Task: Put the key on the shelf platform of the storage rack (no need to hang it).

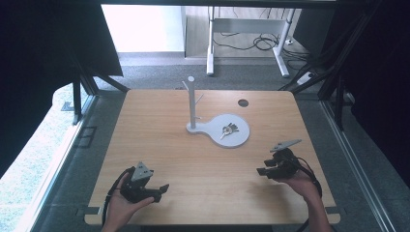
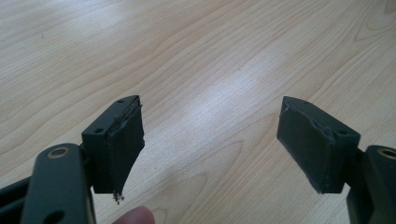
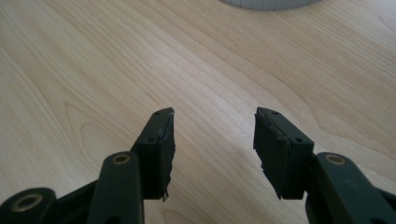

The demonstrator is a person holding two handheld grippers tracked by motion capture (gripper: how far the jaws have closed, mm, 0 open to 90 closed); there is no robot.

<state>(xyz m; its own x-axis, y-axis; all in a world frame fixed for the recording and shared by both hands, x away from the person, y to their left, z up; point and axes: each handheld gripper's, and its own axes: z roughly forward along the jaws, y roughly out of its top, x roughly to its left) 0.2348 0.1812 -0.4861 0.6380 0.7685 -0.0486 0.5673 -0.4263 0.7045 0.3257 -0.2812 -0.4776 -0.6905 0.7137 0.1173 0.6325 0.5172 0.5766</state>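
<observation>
Keys (image 1: 228,129) lie on the round white base (image 1: 239,138) of the stand (image 1: 191,104), past table (image 1: 159,145) centre toward 12 o'clock; the bunch sits at about 3 o'clock from the post. Pegs on the post are bare, so the keys look parked on the base for pick-up and hanging.

Left claw (image 1: 162,189) rests low near the front edge at 7 o'clock, released, jaws wide over bare wood (image 2: 210,93); likely idle, kept clear of the working side.

Right claw (image 1: 263,167) sits at 4 o'clock, released, nothing between the jaws. It points toward the base, whose rim (image 3: 268,3) shows at the top of the right gripper view. Judgement: right claw is set up for the approach; keys well apart from it.
</observation>
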